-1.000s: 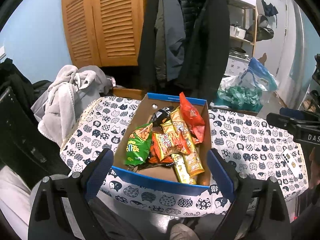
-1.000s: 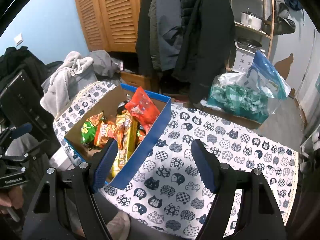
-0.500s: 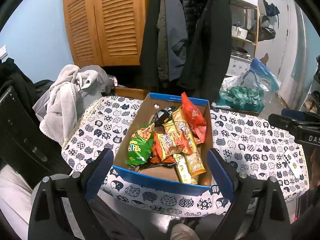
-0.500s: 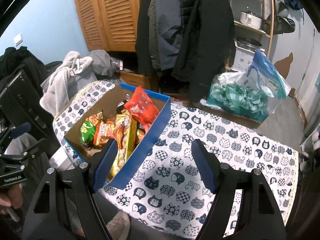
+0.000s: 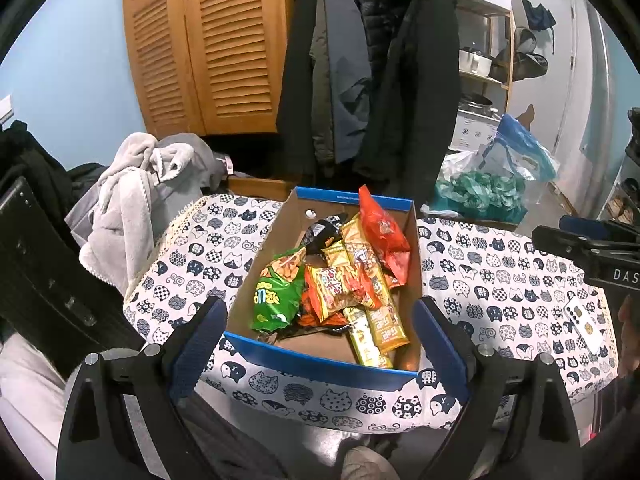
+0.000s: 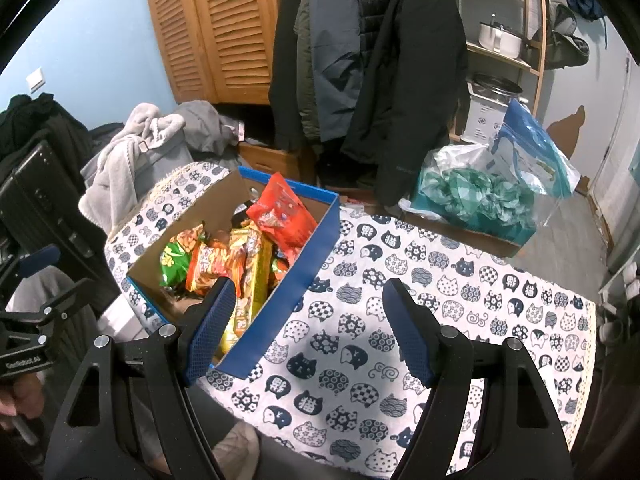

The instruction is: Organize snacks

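Both of your tongs are spread wide and hold nothing: the left tongs (image 5: 320, 336) hang in front of the near blue edge of the cardboard box (image 5: 320, 364), and the right tongs (image 6: 308, 332) hover over the cat-pattern cloth of the surface (image 6: 440, 300), just to the right of the box. All the snacks are inside the box in a loose heap: a green bag (image 5: 276, 292) on the left, an orange-red bag (image 5: 340, 284) in the middle, long yellow packs (image 5: 376, 312) toward the near right corner, a red bag (image 5: 382, 232) leaning on the right wall, and a black pack (image 5: 324, 232) behind. This heap fits two stages: the snacks are collected in the box and only need ordering, or they wait to be taken out and sorted on the cloth; I cannot tell which. In both cases, take one pack at a time and grip it on a flat edge or seam, because the filled bags are slippery and can crush. The packs overlap, so lift slowly and check that no neighbour comes with it. A phone (image 5: 584, 324) lies on the right side of the cloth; keep away from it.
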### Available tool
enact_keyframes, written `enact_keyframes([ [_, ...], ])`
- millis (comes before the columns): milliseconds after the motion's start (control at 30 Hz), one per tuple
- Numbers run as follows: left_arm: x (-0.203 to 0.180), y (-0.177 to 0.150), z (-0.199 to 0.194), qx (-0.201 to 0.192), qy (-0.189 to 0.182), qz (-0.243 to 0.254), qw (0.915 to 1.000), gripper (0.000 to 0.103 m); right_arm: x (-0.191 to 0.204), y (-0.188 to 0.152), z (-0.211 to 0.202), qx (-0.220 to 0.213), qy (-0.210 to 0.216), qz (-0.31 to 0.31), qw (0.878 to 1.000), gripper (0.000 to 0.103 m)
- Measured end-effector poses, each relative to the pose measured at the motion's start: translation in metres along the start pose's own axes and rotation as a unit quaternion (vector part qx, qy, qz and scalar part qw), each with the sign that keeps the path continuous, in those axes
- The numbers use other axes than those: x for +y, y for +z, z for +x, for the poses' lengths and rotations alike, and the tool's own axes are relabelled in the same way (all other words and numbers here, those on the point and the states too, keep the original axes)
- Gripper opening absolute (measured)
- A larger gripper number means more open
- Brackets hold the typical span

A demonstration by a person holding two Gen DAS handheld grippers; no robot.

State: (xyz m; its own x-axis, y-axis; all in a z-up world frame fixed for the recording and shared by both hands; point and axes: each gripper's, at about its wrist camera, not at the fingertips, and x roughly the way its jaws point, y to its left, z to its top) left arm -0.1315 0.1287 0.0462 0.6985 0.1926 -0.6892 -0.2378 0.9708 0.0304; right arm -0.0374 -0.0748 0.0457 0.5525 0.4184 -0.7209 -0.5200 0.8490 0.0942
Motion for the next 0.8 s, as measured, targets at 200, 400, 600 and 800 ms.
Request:
enact_keyframes([
  [200,-0.0006,0.0005,0.0,-0.001,0.0,0.002,1.0,0.095,-0.0002,0.0001,-0.0003,-0.001,0.0,0.0,1.0,0.075],
  [400,-0.0012,0.0004,-0.0001,0.0,0.0,0.001,1.0,0.095,-0.0006,-0.0001,-0.0003,0.0,0.0,0.0,1.0,0.075],
  [600,-0.0006,0.0002,0.0003,0.002,-0.002,0.002,1.0,0.095,-0.0009,-0.0003,-0.0002,0.0,0.0,0.0,1.0,0.075],
  [800,-0.0018,-0.0005,0.0004,0.003,-0.003,0.002,1.0,0.095,-0.0014,-0.0005,-0.0004,0.0,0.001,0.0,1.0,0.075],
])
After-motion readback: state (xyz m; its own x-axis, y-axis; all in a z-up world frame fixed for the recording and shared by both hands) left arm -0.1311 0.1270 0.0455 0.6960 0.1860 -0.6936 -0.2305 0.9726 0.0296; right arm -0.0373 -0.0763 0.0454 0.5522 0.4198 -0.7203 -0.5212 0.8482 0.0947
